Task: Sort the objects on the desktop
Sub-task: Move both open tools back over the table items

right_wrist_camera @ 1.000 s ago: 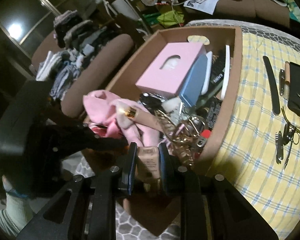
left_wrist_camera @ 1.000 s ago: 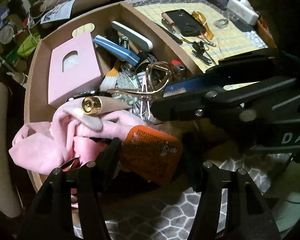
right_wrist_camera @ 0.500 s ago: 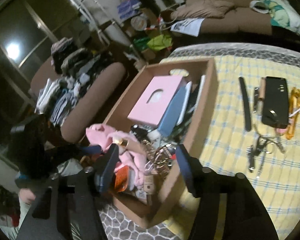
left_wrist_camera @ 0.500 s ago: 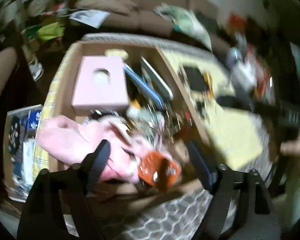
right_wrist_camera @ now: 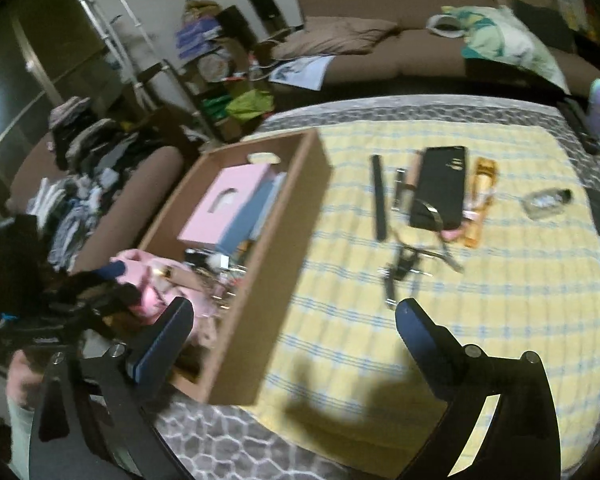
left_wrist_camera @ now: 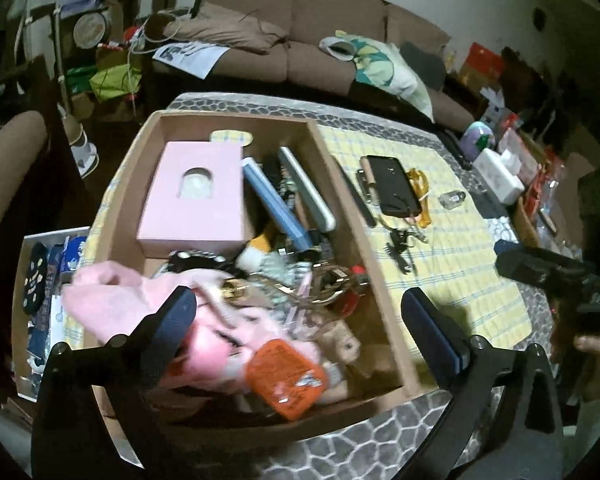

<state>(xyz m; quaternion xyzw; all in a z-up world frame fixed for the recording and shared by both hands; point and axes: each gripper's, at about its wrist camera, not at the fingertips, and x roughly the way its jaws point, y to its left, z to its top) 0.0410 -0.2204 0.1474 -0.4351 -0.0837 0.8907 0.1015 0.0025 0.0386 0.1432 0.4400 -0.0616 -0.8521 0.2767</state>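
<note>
Both grippers hang above the table with nothing in them. The left gripper (left_wrist_camera: 298, 314) hovers over the near end of the cardboard box (left_wrist_camera: 352, 216), its jaws opening wide, and nothing sits between the pads. Below it lie the pink cloth (left_wrist_camera: 112, 300) and the orange packet (left_wrist_camera: 286, 378), loose in the heap inside the box. The right gripper (right_wrist_camera: 294, 322) is out over the yellow checked cloth (right_wrist_camera: 500, 300), straddling the box's right wall in its own view; its jaws are opening too, and only bare cloth and the box wall show between them.

So this reads as the gap between 2 picks: a drop into the box looks finished and the next object is yet to be chosen. The box already holds the pink box (left_wrist_camera: 194, 196), 2 long flat cases and a tangle of small metal things. Left on the cloth, well apart from the box, are the black phone (right_wrist_camera: 440, 186), the long black strip (right_wrist_camera: 379, 196), the orange item (right_wrist_camera: 480, 200) just beside the phone, the small glass bottle (right_wrist_camera: 546, 200) and the black clip tangle (right_wrist_camera: 402, 268).

The next move, by my reckoning, falls to the right gripper: reach forward to the clip tangle, the nearest piece, come down low and close on its thickest part. It is thin and snaggy, so a shallow pinch may slip.
</note>
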